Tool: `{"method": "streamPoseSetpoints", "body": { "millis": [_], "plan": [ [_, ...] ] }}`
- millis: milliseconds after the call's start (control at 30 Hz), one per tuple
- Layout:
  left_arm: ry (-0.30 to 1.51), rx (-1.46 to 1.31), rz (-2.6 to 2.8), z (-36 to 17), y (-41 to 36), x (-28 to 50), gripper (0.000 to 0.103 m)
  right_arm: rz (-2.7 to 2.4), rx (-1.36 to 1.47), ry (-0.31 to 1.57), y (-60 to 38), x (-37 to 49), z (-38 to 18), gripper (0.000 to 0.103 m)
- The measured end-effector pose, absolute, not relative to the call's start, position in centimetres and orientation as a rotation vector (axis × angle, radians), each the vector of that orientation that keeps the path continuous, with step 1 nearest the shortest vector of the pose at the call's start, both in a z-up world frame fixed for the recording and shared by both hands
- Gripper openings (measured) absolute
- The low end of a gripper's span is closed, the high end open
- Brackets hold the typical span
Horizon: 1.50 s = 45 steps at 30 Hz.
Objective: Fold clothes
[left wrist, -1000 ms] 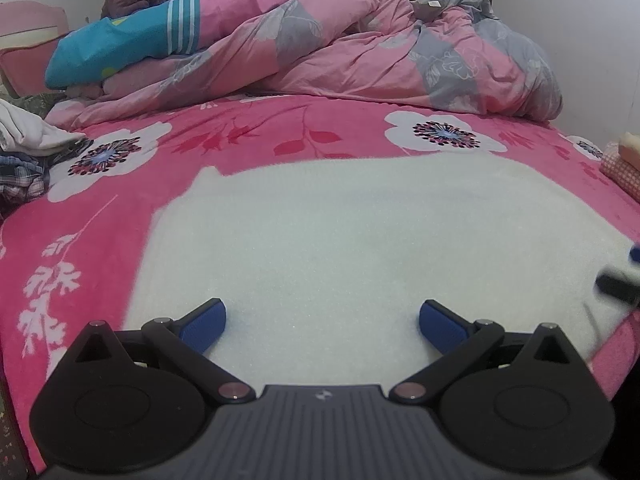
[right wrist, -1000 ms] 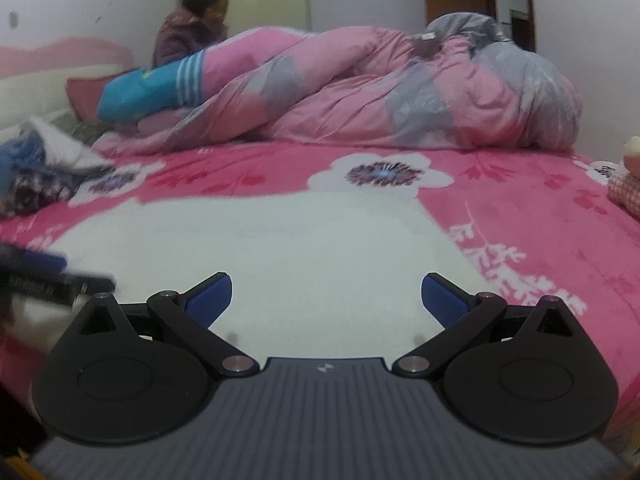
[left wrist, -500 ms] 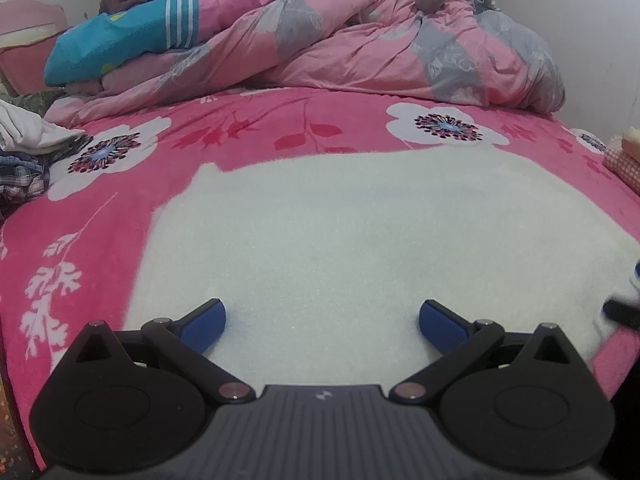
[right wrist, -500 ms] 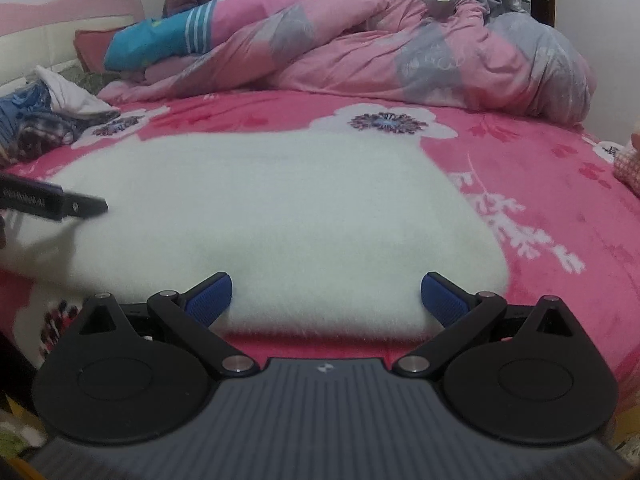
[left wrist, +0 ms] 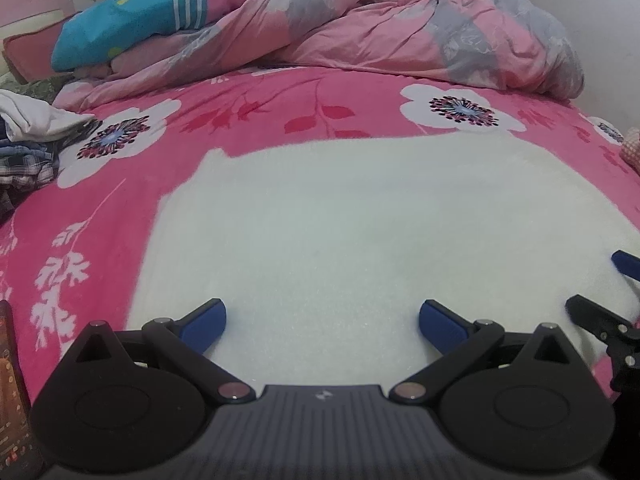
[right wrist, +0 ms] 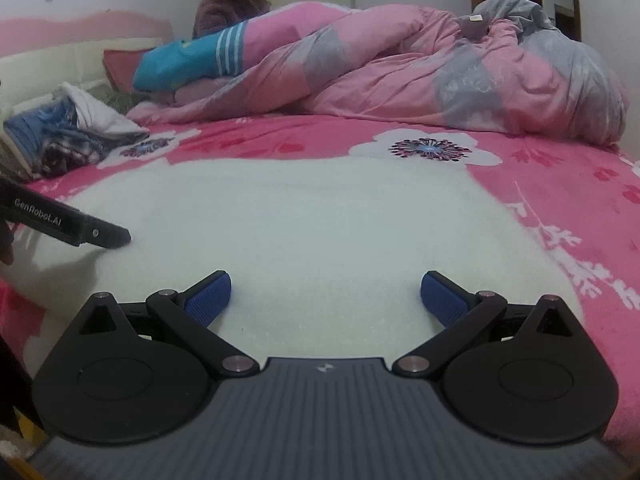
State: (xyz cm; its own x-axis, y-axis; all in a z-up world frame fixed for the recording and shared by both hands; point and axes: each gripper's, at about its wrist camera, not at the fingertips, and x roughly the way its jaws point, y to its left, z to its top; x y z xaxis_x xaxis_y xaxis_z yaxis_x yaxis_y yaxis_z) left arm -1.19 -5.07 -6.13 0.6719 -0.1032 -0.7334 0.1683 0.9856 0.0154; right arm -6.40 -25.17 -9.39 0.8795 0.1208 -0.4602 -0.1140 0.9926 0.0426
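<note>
Here, your left gripper (left wrist: 322, 322) sits low over the near edge of a white fleece garment (left wrist: 360, 232), its jaws spread wide with nothing between the blue pads (left wrist: 204, 322). Your right gripper (right wrist: 326, 296) is in the same attitude over the same cloth, jaws also spread wide and empty, its blue pads (right wrist: 210, 298) just above the pile.

The fleece garment (right wrist: 312, 216) lies flat across the near half of the bed, on a bright pink bedsheet (left wrist: 248, 112) printed with white flowers. In your left wrist view the garment's far left corner shows a small notch, and the far edge runs roughly straight across below a white flower print (left wrist: 460, 110). At the right border of that view you can see part of your right gripper, a blue pad and black linkage, resting at the garment's right side. In your right wrist view, the black side of your left gripper (right wrist: 68, 222) reaches in from the left and touches the fleece.

Behind, a crumpled pink and grey quilt (right wrist: 420, 68) is heaped along the far side, with a blue striped item (right wrist: 192, 60) beside it. A small pile of clothes (right wrist: 68, 136), white and blue plaid, lies at the left. A person (right wrist: 236, 4) in a dark purple jacket sits beyond the quilt.
</note>
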Motion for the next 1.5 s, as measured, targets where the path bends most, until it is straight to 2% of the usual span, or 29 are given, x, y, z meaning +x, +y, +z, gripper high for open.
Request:
{"method": "streamPoseSetpoints", "body": {
  "millis": [633, 867, 1200, 1500],
  "plan": [
    [0.857, 0.088, -0.095, -5.8, -5.9, -1.1, 0.103, 0.117, 0.01, 0.466, -25.0, -6.7, -9.7, 0.102],
    [0.863, 0.091, -0.085, -5.7, -6.1, -1.1, 0.103, 0.112, -0.01, 0.466, -24.3, -6.3, -8.1, 0.102],
    [0.872, 0.09, -0.081, -5.7, -6.1, -1.0, 0.103, 0.152, -0.047, 0.449, -21.5, -2.8, -7.2, 0.102],
    [0.875, 0.094, -0.08, -5.8, -6.1, -0.9, 0.103, 0.126, -0.018, 0.498, -20.9, -0.1, -9.2, 0.102]
  ]
}}
